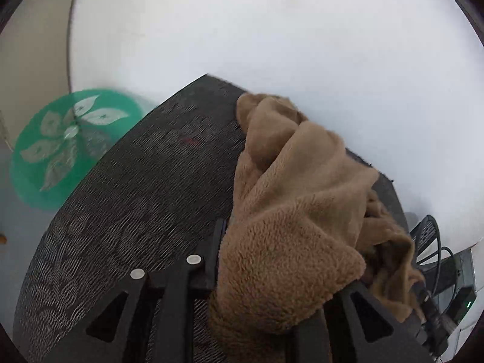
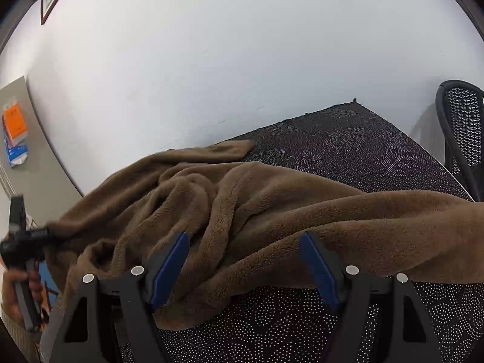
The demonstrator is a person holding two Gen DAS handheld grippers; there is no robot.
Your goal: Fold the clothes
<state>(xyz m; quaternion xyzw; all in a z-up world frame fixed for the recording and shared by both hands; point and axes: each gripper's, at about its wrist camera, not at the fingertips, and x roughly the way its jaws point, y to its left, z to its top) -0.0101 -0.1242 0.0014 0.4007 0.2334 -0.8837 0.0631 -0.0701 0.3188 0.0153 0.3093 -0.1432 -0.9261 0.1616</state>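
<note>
Left tongs [image 1: 272,272] grip the brown fleece [image 2: 242,211].
Right tongs [image 2: 245,269] gape wide over it, apparently untouching, on the dark patterned table [image 2: 363,151].

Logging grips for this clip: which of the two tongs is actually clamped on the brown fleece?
The left tongs, pinching a bunched fold of the brown fleece. The right tongs stand wide open, gripping nothing.

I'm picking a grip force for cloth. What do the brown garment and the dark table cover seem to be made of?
Brown garment: apparently plush fleece, matte, with a short fuzzy pile and soft rounded folds; the left gripper has it bunched between its jaws. Dark table cover: looks like thin woven or printed fabric, black with pale dotted swirls, lying flat; the exact fibre cannot be told.
</note>
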